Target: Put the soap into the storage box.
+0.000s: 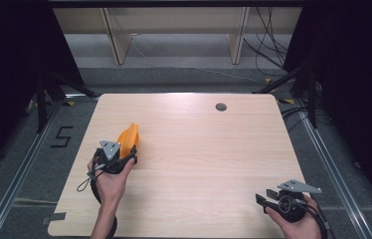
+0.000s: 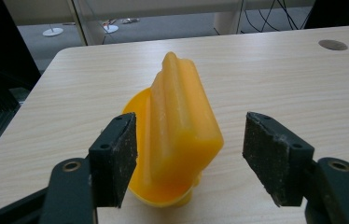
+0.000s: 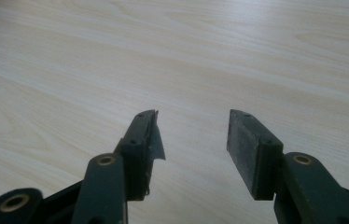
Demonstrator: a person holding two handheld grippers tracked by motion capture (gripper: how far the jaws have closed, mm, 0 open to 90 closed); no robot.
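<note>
An orange-yellow plastic object (image 1: pixel 129 137) with a ribbed, tilted upper part and a round base rests on the left side of the wooden table (image 1: pixel 199 149). My left gripper (image 1: pixel 127 152) reaches around it from the near side. In the left gripper view the object (image 2: pixel 182 135) stands between the two black pads; the left pad (image 2: pixel 121 154) is close against its side and the right pad (image 2: pixel 268 154) stands clear of it, so my left gripper (image 2: pixel 189 154) is open. My right gripper (image 1: pixel 264 195) hovers open over bare wood (image 3: pixel 193 135) near the front right corner.
A round dark cable hole (image 1: pixel 221 106) sits near the table's far edge, right of centre. Beyond the table are wooden frame legs (image 1: pixel 117 45) and loose cables (image 1: pixel 268 45) on the floor. A taped figure 5 (image 1: pixel 62 136) marks the floor at the left.
</note>
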